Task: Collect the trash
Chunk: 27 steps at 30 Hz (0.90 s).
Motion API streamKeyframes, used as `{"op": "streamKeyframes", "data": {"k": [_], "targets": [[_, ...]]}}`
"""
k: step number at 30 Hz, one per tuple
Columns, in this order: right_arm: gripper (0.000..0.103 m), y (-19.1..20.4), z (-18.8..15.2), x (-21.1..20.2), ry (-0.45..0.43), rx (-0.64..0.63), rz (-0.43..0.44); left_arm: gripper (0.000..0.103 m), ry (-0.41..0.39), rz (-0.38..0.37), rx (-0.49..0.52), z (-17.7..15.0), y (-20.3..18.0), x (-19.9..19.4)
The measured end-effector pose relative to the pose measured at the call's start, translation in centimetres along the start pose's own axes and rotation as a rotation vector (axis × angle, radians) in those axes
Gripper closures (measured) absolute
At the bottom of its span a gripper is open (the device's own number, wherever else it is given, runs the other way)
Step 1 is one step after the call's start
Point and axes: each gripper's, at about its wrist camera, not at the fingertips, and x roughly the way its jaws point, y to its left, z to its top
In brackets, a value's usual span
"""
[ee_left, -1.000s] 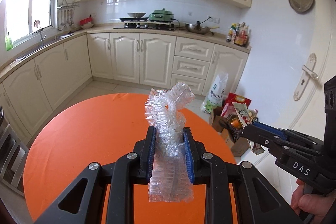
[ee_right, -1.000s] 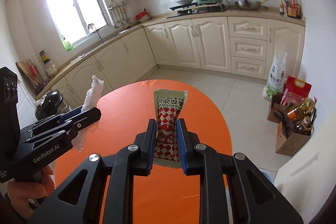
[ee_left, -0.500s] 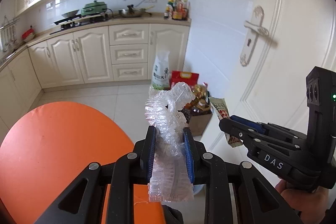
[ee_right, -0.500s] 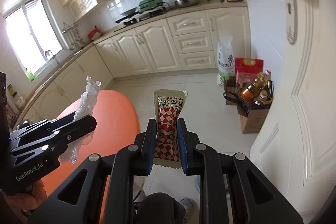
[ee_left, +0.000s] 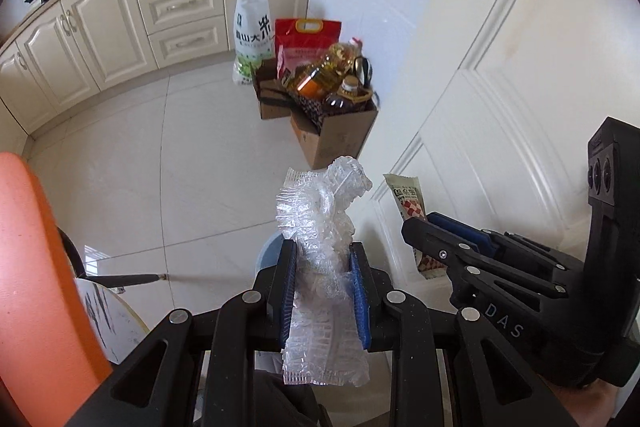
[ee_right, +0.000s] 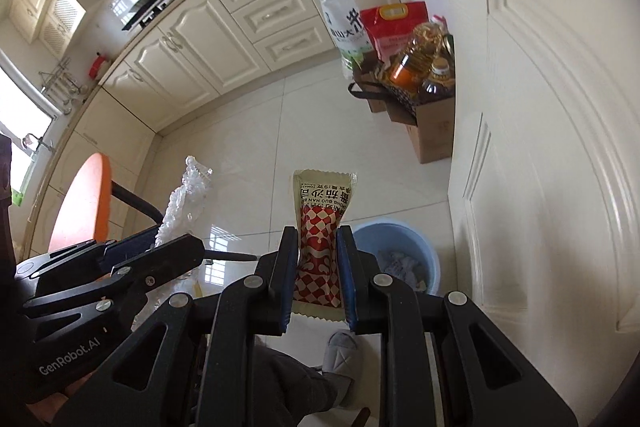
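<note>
Blue bin (ee_right: 400,259) sat just below the right gripper (ee_right: 318,259), clenched on the upright sauce packet (ee_right: 320,227), nearer than the left gripper (ee_left: 322,291) clamping crinkled plastic wrap (ee_left: 320,211).

black gripper (ee_left: 323,281) frames, blue pads, silver screws, white "das" lettering, grey slipper (ee_right: 340,349)

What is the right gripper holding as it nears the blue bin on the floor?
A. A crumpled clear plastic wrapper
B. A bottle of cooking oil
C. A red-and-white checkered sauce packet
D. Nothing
C: in the right wrist view the right gripper is clamped on the checkered sauce packet, with the blue bin just beyond it; the clear wrapper is in the other gripper.
</note>
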Motion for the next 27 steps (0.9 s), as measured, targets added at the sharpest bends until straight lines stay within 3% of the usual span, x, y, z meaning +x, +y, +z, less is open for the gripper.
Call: {"op": "streamKeyframes", "data": {"k": [5,9,10,12,13,14,15,21,24,27], "targets": [[0.080,-2.4,-0.1,4.1,0.070,0.040,-0.013,0.080,0.087,0.002,-0.019,6.8,-2.0,7.2],[0.079,-4.0,-0.1,6.5,0.113,0.063,-0.013,0.077,0.141,0.001,-0.017,8.7,-2.1,10.3],[0.078,-4.2,-0.1,6.9,0.122,0.066,-0.015,0.072,0.158,0.001,-0.019,8.9,-1.9,10.9],[0.075,-4.5,-0.1,7.4,0.128,0.075,-0.027,0.053,0.171,0.034,-0.013,9.1,-1.7,11.7],[0.071,-4.6,-0.1,7.5,0.129,0.084,-0.029,0.036,0.164,0.049,-0.013,9.3,-1.8,11.9],[0.061,-4.9,0.0,7.6,0.127,0.095,-0.029,0.023,0.155,0.054,-0.013,9.6,-1.9,12.1],[0.050,-5.0,-0.1,7.5,0.123,0.104,-0.030,0.020,0.151,0.060,-0.015,9.8,-1.9,12.5],[0.014,-4.8,-0.2,6.3,0.088,0.119,-0.063,0.014,0.121,0.077,-0.041,9.5,-2.1,12.0],[0.001,-4.2,-0.2,4.9,0.062,0.129,-0.080,0.013,0.076,0.093,-0.045,8.7,-2.5,9.6],[0.000,-3.4,-0.1,3.2,0.032,0.139,-0.088,0.009,0.011,0.107,-0.034,7.6,-3.2,6.5]]}}
